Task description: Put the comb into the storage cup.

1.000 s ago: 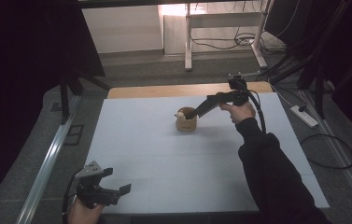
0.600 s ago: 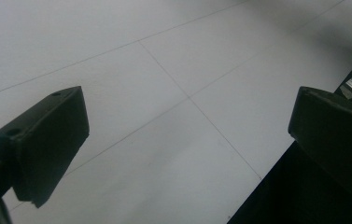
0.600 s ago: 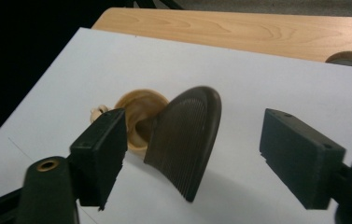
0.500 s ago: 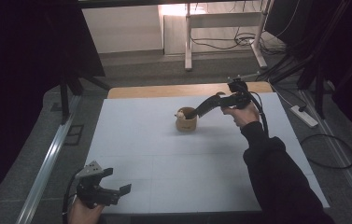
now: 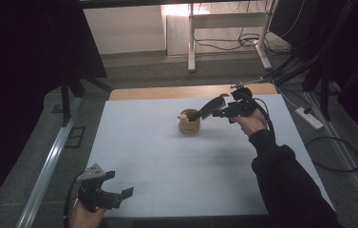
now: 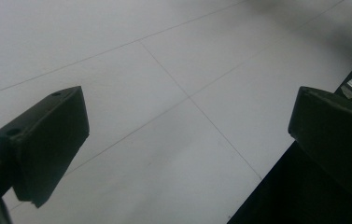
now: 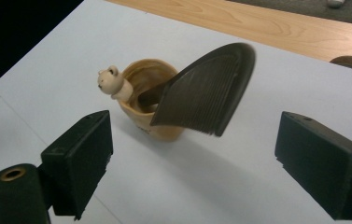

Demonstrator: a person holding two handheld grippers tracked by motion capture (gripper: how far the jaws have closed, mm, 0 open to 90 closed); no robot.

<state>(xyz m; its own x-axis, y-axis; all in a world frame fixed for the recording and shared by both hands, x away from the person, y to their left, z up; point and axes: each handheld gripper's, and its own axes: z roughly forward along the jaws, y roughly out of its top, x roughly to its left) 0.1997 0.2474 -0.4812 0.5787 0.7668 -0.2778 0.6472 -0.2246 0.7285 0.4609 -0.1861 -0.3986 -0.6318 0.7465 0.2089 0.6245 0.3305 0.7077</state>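
Observation:
A small tan wooden cup (image 5: 189,124) stands upright on the white mat (image 5: 181,166), with a little bear head (image 7: 109,80) on its rim. A dark ribbed, curved piece (image 7: 206,93) leans out of the cup (image 7: 164,132) toward my right gripper (image 7: 206,163). That gripper (image 5: 219,113) is open just right of the cup, jaws wide apart, touching nothing. My left gripper (image 5: 119,190) hovers open over the mat's near left corner, and nothing sits between its jaws (image 6: 187,126).
A strip of bare wooden table (image 5: 167,91) runs along the mat's far edge. A round brown object (image 7: 351,63) lies near that far edge. A power strip (image 5: 308,118) and cables lie on the floor at right; a metal rail (image 5: 48,166) runs along the left.
My right gripper has drawn back slightly to the right, away from the cup. The dark piece stays leaning in the cup. The left gripper has not moved.

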